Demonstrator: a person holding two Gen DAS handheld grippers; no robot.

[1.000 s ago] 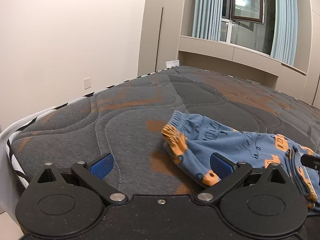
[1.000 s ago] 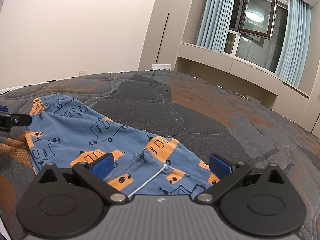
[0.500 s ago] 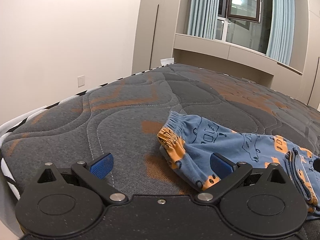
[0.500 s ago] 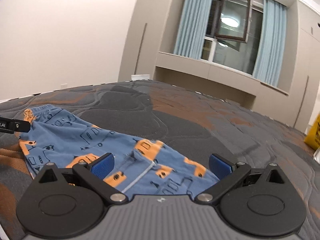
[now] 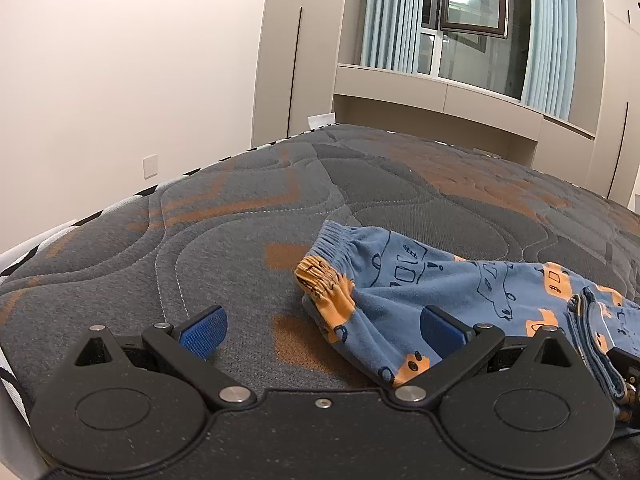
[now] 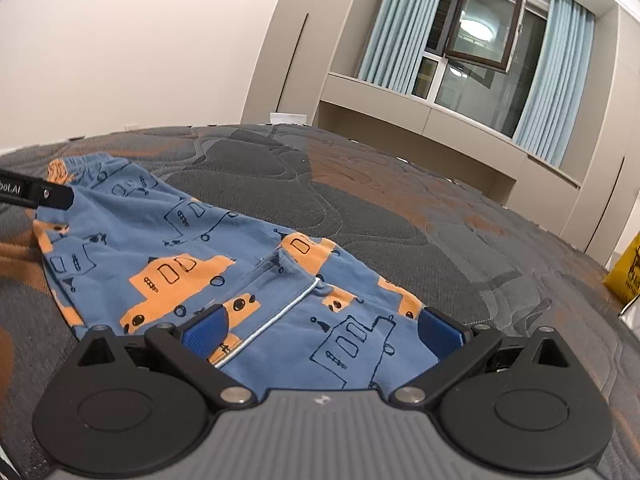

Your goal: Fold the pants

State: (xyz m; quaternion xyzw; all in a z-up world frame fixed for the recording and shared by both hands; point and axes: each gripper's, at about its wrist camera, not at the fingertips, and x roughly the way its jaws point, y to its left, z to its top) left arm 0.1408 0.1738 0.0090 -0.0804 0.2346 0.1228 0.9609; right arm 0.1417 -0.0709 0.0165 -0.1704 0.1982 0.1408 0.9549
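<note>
Small blue pants point(image 6: 208, 248) printed with orange cars lie on the grey and orange mattress point(image 6: 400, 200). They are folded, with the elastic waistband point(image 5: 340, 248) at the left end. My left gripper point(image 5: 320, 328) is open just short of that waistband end; its right finger overlaps the cloth in view. My right gripper point(image 6: 320, 328) is open over the near edge of the pants, nothing pinched between its blue pads. A black part of the left gripper point(image 6: 36, 192) shows at the left edge of the right wrist view.
The mattress edge point(image 5: 52, 236) drops off at the left, with a beige wall and a socket point(image 5: 150, 166) behind. A window point(image 6: 476, 40) with blue curtains and a low cabinet stand beyond the bed. A yellow object point(image 6: 626, 272) sits at the far right.
Both grippers have drawn back and tilted upward, showing more wall and window. The pants lie where they were. Both stay open.
</note>
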